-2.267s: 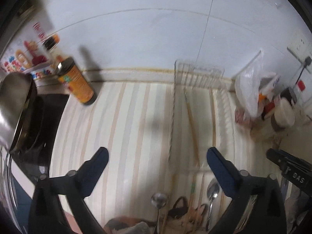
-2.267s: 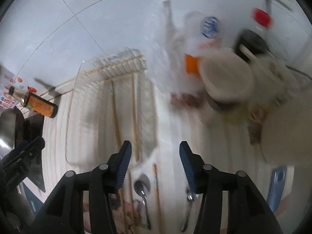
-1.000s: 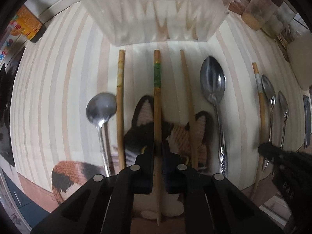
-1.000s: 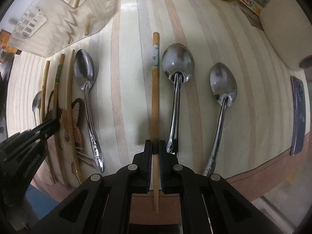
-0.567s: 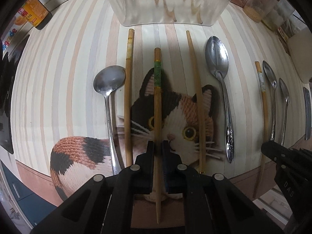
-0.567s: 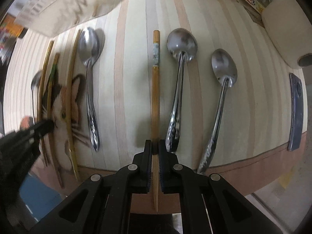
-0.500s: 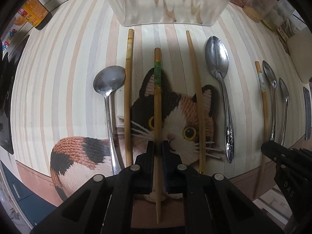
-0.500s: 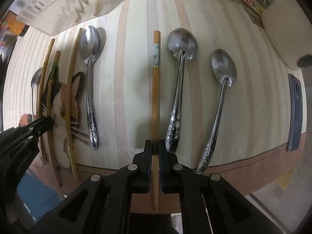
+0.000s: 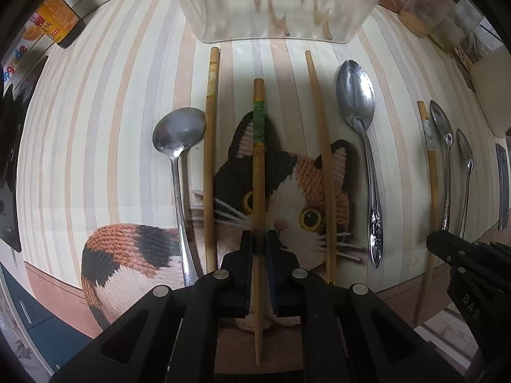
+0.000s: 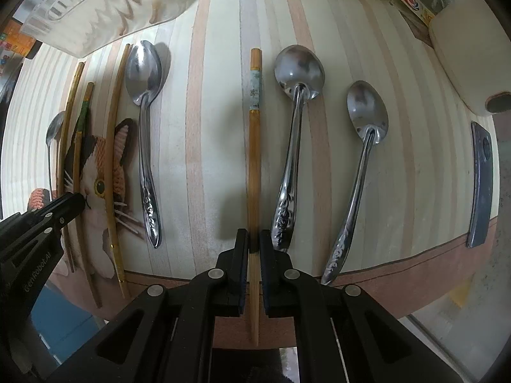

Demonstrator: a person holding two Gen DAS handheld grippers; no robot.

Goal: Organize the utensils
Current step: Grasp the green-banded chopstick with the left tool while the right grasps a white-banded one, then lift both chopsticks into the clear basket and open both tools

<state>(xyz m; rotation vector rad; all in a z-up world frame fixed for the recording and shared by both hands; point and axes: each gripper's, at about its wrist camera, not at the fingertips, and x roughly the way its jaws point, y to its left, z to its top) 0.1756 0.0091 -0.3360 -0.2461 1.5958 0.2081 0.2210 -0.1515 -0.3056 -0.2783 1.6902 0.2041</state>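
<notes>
My left gripper (image 9: 259,242) is shut on a wooden chopstick with a green band (image 9: 258,172), held above the cat picture on the striped mat. Two more chopsticks (image 9: 210,159) (image 9: 323,159) and spoons (image 9: 175,146) (image 9: 361,134) lie either side of it. My right gripper (image 10: 254,242) is shut on a chopstick with a pale blue band (image 10: 254,146), held over the mat. Beside it lie two spoons (image 10: 295,121) (image 10: 364,146) on the right and another spoon (image 10: 145,121) on the left. The clear plastic utensil tray (image 9: 271,3) stands beyond the row.
A sauce bottle (image 9: 54,19) stands at the far left and jars (image 9: 424,9) at the far right. A white lidded container (image 10: 463,57) and a flat grey bar (image 10: 480,182) sit at the right edge. The mat's front edge (image 10: 399,261) lies close below the grippers.
Both grippers went from open and high above the counter to shut on a chopstick each. Over the last second both chopsticks have lifted slightly off the mat and the view has drawn back.
</notes>
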